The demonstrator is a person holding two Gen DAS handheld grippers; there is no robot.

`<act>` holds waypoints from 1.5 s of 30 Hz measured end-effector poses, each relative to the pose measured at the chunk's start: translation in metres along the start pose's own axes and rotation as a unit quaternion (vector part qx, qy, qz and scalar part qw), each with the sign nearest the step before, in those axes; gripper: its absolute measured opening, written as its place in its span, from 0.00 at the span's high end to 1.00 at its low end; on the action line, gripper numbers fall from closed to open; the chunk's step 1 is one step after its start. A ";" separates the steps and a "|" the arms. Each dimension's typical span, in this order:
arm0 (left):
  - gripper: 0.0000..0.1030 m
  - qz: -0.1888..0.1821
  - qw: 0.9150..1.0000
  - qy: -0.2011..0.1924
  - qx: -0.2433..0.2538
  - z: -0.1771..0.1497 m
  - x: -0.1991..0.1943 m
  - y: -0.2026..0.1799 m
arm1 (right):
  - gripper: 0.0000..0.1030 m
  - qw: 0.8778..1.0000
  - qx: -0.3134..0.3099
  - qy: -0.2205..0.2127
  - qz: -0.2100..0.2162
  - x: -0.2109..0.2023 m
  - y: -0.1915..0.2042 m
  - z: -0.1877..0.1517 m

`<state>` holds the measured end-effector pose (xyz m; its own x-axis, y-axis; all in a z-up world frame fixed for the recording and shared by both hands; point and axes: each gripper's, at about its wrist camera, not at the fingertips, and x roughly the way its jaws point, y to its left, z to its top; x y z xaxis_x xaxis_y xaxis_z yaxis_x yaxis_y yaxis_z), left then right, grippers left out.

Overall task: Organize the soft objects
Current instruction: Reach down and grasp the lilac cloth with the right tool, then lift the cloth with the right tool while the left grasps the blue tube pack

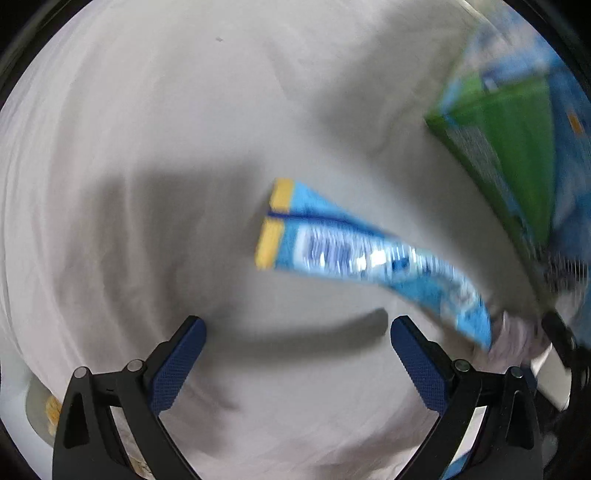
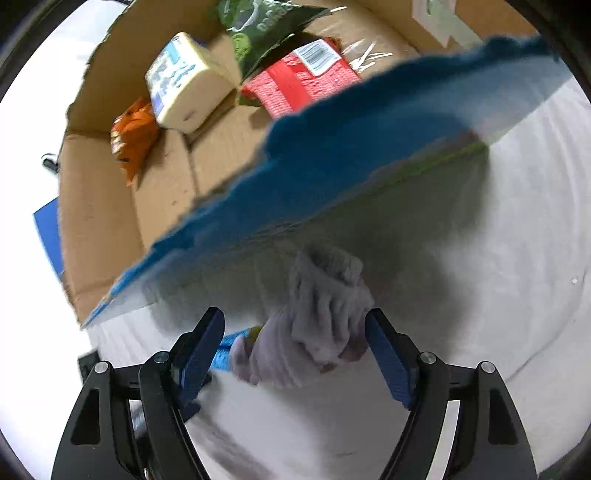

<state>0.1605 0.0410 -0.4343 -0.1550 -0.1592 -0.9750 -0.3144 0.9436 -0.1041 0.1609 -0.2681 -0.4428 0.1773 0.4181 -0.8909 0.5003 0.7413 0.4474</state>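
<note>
My left gripper (image 1: 298, 325) is open and empty above the white cloth surface (image 1: 184, 147). A blue packet with yellow ends (image 1: 354, 247) lies ahead of it to the right. My right gripper (image 2: 294, 325) is open, with a crumpled pale grey cloth (image 2: 317, 325) between its fingers; I cannot tell if they touch it. A bit of the blue packet (image 2: 225, 350) shows by the left finger. The cardboard box (image 2: 103, 206) beyond has a blue outer wall (image 2: 351, 158). It holds a pale tissue pack (image 2: 184, 85), a red packet (image 2: 299, 81), an orange bag (image 2: 133, 136) and a dark green bag (image 2: 258, 26).
In the left wrist view the box's blue and green wall (image 1: 517, 147) rises at the right edge. The pale cloth (image 1: 513, 343) and part of the other gripper (image 1: 561, 343) show at lower right. A blue sheet (image 2: 48, 229) lies left of the box.
</note>
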 end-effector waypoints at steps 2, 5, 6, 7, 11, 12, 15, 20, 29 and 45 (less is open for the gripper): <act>0.00 -0.004 1.000 0.001 0.005 -0.012 -0.003 -0.003 | 0.44 0.999 -0.015 0.002 -0.036 0.005 0.003 -0.002; 0.00 -0.055 0.998 0.019 -0.023 -0.030 -0.006 0.003 | 0.66 0.998 -0.041 0.012 -0.050 0.007 0.008 -0.007; 0.00 -0.079 0.996 0.024 -0.038 -0.033 -0.006 0.003 | 0.68 0.997 -0.050 0.012 -0.056 0.005 0.009 -0.009; 0.00 -0.103 0.993 0.027 -0.056 -0.034 -0.006 0.000 | 0.70 0.997 -0.054 0.014 -0.060 0.002 0.009 -0.010; 0.00 -0.141 0.986 0.033 -0.080 -0.033 0.001 -0.021 | 0.73 0.992 -0.081 0.004 -0.093 -0.013 0.006 -0.018; 0.00 -0.152 0.984 0.035 -0.085 -0.031 0.005 -0.024 | 0.73 0.992 -0.085 0.006 -0.094 -0.015 0.003 -0.020; 0.00 -0.155 0.983 0.035 -0.090 -0.029 0.015 -0.047 | 0.72 0.994 -0.079 0.009 -0.080 -0.021 -0.009 -0.021; 0.00 -0.107 0.991 0.016 -0.078 -0.035 0.020 -0.067 | 0.62 0.995 -0.066 0.019 -0.066 -0.025 -0.031 -0.028; 0.05 0.003 1.000 0.002 -0.012 -0.069 0.024 -0.074 | 0.44 0.994 -0.080 0.018 -0.065 -0.028 -0.021 -0.031; 0.63 0.006 0.998 -0.048 0.047 -0.053 0.015 -0.114 | 0.51 0.996 -0.005 0.054 -0.066 0.017 -0.019 -0.017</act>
<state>0.1446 -0.0849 -0.4271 -0.0663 -0.1229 -0.9902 -0.2225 0.9692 -0.1054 0.1395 -0.2666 -0.4649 0.0187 0.3700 -0.9288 0.5041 0.7988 0.3284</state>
